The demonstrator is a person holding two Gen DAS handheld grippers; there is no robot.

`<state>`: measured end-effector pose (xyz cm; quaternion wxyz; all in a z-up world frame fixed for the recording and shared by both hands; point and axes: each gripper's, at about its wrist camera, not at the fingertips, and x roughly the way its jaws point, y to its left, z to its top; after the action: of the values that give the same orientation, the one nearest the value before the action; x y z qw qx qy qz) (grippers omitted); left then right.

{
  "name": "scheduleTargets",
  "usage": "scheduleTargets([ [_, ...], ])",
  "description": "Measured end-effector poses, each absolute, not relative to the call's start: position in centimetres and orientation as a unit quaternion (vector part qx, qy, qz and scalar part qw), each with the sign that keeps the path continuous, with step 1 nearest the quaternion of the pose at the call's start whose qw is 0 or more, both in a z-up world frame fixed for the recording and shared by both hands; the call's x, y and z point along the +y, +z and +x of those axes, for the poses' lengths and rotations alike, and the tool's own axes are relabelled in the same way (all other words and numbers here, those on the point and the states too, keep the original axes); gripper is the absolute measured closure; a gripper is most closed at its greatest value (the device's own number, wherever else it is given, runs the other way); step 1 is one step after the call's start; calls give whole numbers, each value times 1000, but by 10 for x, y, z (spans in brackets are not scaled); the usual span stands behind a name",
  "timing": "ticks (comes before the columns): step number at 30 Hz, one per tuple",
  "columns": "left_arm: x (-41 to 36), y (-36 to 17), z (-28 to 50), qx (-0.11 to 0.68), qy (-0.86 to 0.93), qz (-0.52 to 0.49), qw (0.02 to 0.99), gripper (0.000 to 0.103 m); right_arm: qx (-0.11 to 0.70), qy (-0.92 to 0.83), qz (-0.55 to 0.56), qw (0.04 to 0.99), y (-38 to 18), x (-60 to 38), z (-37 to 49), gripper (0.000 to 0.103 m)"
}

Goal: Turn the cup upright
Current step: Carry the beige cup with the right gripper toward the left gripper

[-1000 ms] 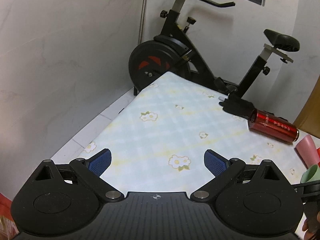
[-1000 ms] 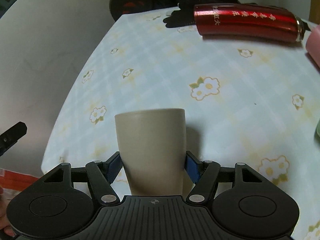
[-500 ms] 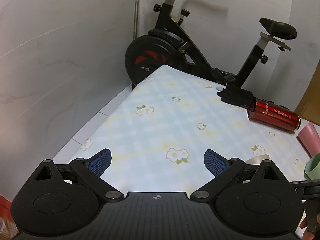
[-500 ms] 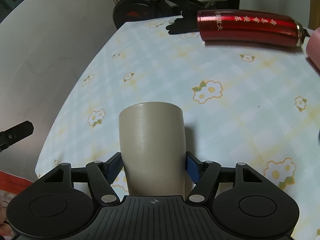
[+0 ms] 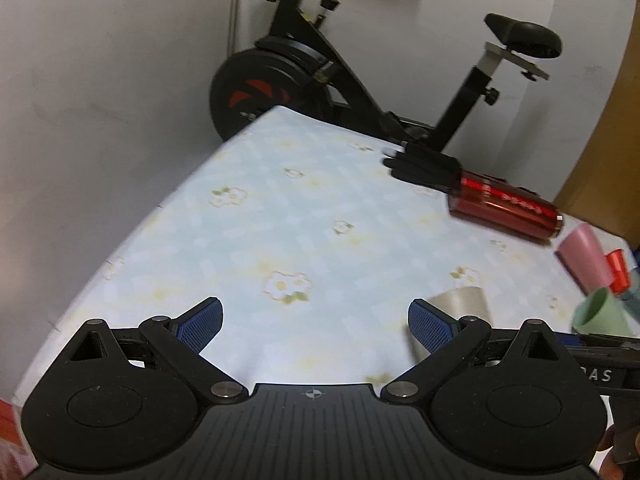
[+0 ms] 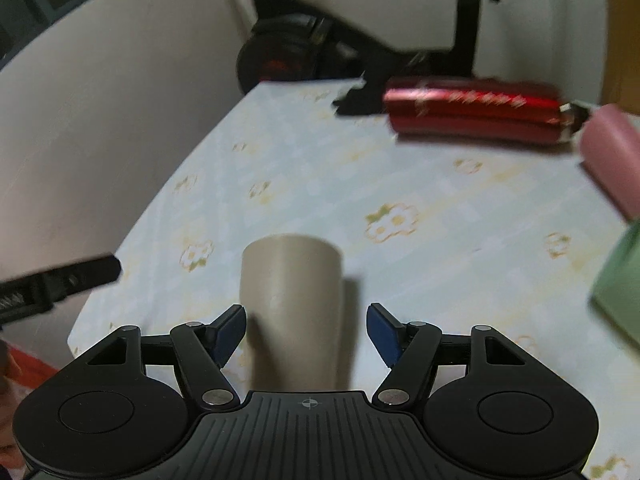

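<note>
White letters "DAS" (partly cut off) show on the right tool's [image 5: 592,354] black body

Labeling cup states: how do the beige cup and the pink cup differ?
Pose: the beige cup stands on end; the pink cup lies on its side. Place: the beige cup sits between the open right tongs; the pink cup lies beside the red bottle. Both are plain tapered cups on the floral tablecloth.

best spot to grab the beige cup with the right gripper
Grip the beige cup across its tapered side wall, low down near the wide end, approaching level from the near side. The right gripper already straddles it with open jaws; the round, handle-free wall suits the pads.
</note>
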<state>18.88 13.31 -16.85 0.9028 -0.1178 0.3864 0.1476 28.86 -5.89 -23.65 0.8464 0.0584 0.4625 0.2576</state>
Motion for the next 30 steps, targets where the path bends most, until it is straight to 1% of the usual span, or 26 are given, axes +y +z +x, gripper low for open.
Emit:
scheduleTargets([
  [2, 129, -170, 191, 385, 137, -133, 903, 3, 441, 244, 50, 862, -228, -70, 281, 38],
  [5, 121, -173, 196, 388, 126, -137, 903, 3, 412, 225, 44, 882, -220, -89, 269, 27],
  [11, 99, -178, 207, 391, 108, -128, 905, 3, 363, 207, 27, 908, -205, -123, 254, 26],
  [13, 91, -180, 212, 393, 101, -126, 905, 3, 355, 201, 31, 912, -202, -134, 251, 25],
  [14, 89, -181, 214, 394, 97, -126, 905, 3, 352, 197, 36, 914, -201, -140, 250, 20],
  [15, 85, -182, 216, 395, 93, -126, 905, 3, 350, 193, 41, 916, -201, -145, 250, 10],
  [16, 82, -183, 218, 398, 90, -126, 904, 3, 346, 192, 47, 917, -201, -150, 248, 8],
  [23, 62, -196, 242, 424, 64, -101, 898, 3, 333, 180, 66, 923, -203, -172, 241, 9],
  [24, 60, -198, 245, 425, 62, -98, 898, 5, 333, 176, 67, 924, -204, -174, 241, 9],
  [25, 58, -200, 247, 425, 60, -99, 898, 10, 334, 172, 68, 924, -206, -177, 241, 9],
  [30, 49, -215, 261, 450, 61, -105, 885, 12, 342, 154, 72, 924, -212, -184, 244, 9],
])
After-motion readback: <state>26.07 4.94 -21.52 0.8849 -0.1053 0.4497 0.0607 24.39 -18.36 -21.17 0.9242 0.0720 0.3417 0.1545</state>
